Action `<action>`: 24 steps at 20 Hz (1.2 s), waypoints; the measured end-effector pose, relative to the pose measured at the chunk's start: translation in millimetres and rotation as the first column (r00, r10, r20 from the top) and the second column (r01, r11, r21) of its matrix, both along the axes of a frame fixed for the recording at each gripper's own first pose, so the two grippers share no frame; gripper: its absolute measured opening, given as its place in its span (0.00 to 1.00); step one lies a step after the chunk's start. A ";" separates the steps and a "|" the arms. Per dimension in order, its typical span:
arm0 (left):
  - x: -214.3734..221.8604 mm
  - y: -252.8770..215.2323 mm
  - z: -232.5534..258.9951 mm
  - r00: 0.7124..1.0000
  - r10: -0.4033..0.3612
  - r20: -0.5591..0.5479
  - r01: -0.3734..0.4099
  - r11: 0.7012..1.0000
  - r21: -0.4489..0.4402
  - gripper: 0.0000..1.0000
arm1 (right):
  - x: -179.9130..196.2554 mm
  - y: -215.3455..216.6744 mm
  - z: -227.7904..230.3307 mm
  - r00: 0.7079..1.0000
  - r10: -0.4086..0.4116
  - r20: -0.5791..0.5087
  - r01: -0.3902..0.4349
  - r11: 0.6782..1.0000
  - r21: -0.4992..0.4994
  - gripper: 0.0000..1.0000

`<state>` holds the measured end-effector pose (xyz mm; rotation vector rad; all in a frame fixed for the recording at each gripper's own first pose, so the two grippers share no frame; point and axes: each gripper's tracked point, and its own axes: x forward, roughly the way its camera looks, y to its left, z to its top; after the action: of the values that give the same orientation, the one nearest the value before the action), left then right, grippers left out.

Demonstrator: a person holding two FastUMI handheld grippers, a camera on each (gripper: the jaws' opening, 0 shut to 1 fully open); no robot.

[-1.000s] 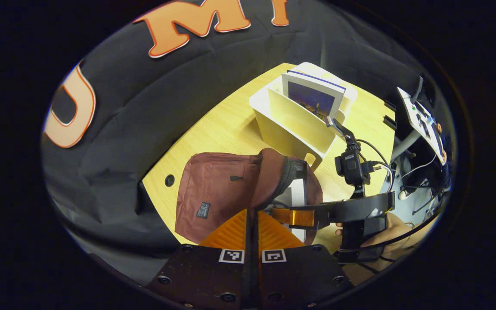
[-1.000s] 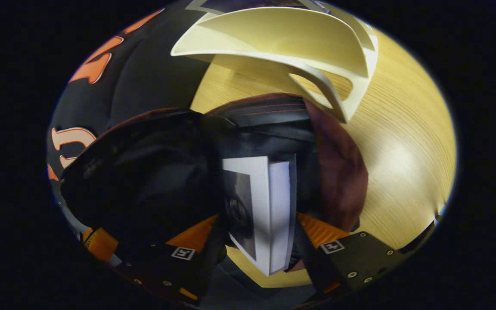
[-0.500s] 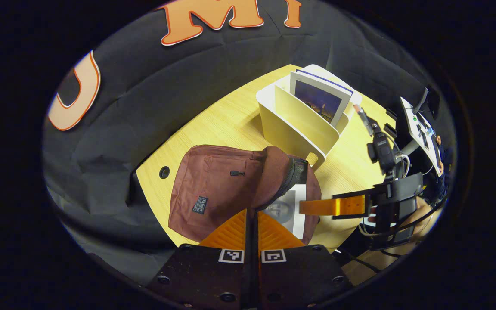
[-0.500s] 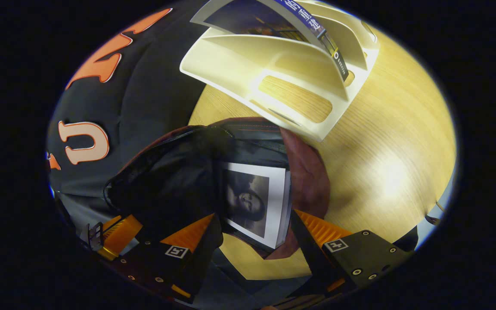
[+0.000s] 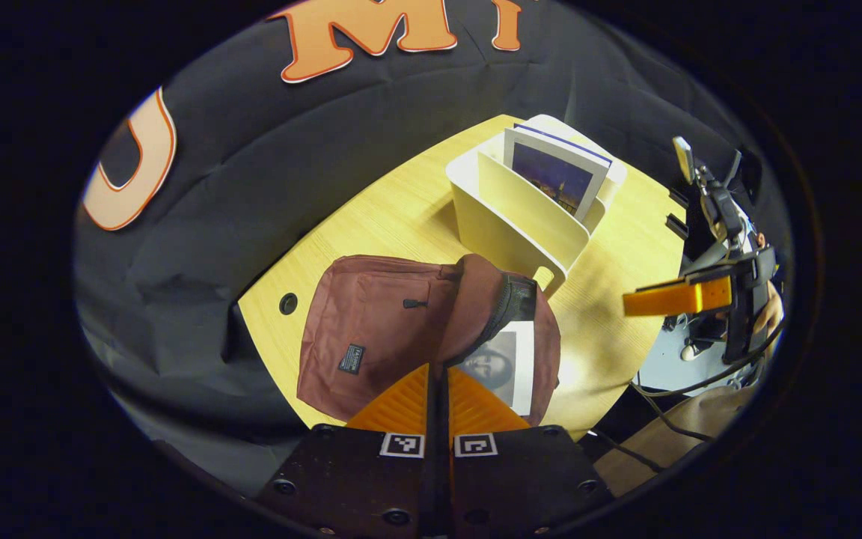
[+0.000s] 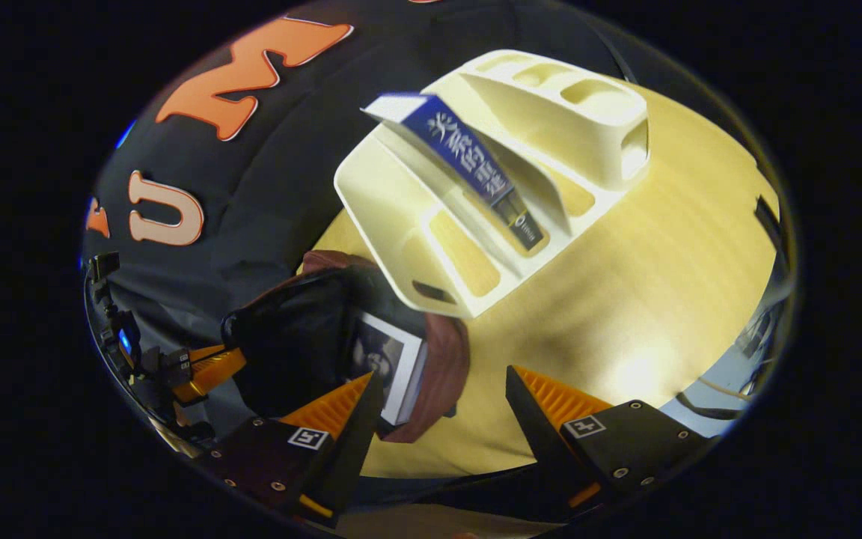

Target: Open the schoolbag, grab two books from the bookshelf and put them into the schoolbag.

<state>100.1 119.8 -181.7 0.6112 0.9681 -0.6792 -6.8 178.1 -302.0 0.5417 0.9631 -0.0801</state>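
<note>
r gripper [image 6: 438,397] pulled back, fingers apart; book [image 5: 509,363] left in schoolbag [image 5: 378,329].

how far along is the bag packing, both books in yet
Not yet. The schoolbag is open, its flap pinched up by the left gripper, and one book lies inside. The right gripper is open and empty. A second book is still in the bookshelf.

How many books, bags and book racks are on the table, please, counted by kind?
Books: 2, one with a grey portrait cover in the open schoolbag, one blue-spined standing in the bookshelf.
Schoolbags: 1, dark red.
Bookshelves: 1, cream.
Total: 4.
</note>
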 end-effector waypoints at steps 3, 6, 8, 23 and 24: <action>-0.6 0.2 1.0 1.000 0.000 -0.001 0.000 1.000 -0.010 0.01 | 7.3 -47.0 34.2 0.997 0.076 0.020 -0.069 0.967 -0.243 0.98; -3.2 0.6 -0.3 1.000 -0.001 -0.012 0.001 1.000 -0.018 0.01 | 23.5 -67.9 77.2 0.987 0.161 0.013 -0.143 0.909 -0.392 0.98; -2.9 0.6 -1.9 1.000 0.000 -0.019 0.000 1.000 -0.020 0.00 | 40.3 -70.6 103.3 0.979 0.206 0.004 -0.183 0.878 -0.443 0.98; 3.6 4.2 -2.3 0.999 0.026 -0.037 -0.026 1.000 -0.007 0.01 | 191.4 -58.3 80.1 0.890 0.301 -0.342 -0.433 0.794 -0.428 0.99; 3.1 6.2 -2.9 0.999 0.029 -0.040 -0.029 1.000 -0.007 0.01 | 196.2 -58.6 70.4 0.887 0.288 -0.361 -0.431 0.797 -0.423 0.99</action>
<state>103.2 126.1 -184.6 0.5778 1.0094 -0.6709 189.4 119.5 -231.6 -0.1458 1.2581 -0.0531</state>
